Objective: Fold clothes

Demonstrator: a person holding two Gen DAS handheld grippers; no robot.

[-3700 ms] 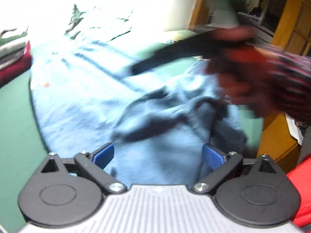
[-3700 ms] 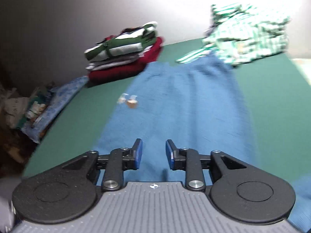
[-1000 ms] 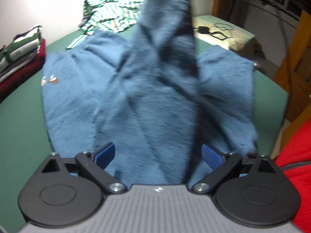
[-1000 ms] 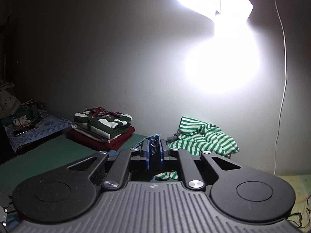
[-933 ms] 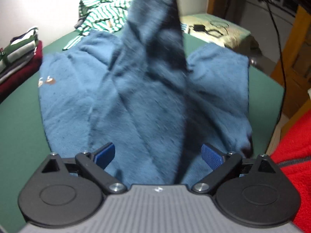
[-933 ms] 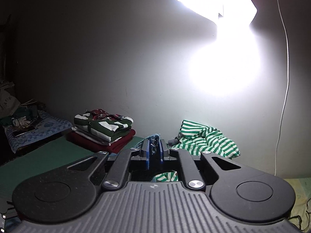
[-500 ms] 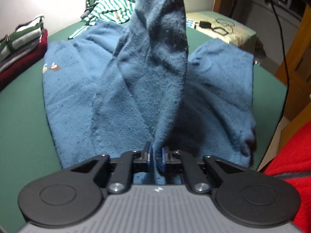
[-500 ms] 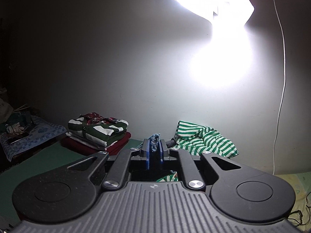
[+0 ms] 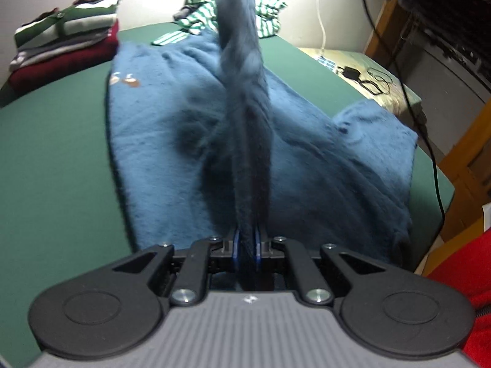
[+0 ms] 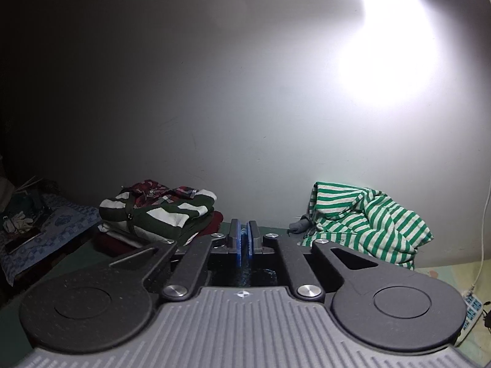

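A blue fleece garment [image 9: 172, 128] lies spread on the green table [image 9: 52, 159], with a small orange mark near its far left edge. A sleeve-like strip of it rises steeply up out of the top of the left wrist view. My left gripper [image 9: 245, 242] is shut on the near end of that strip. My right gripper [image 10: 244, 240] is shut, held high and level, with a sliver of blue fabric [image 10: 244, 271] pinched between its pads.
A stack of folded clothes [image 9: 61, 43] sits at the far left of the table; it also shows in the right wrist view [image 10: 156, 211]. A crumpled green-striped garment [image 10: 365, 224] lies at the far edge by the wall. A side table with cables [image 9: 368, 73] stands to the right.
My left gripper closed on the hanging blue strip, which was loose between open fingers a second ago. My right gripper stayed shut and raised, drifting slightly.
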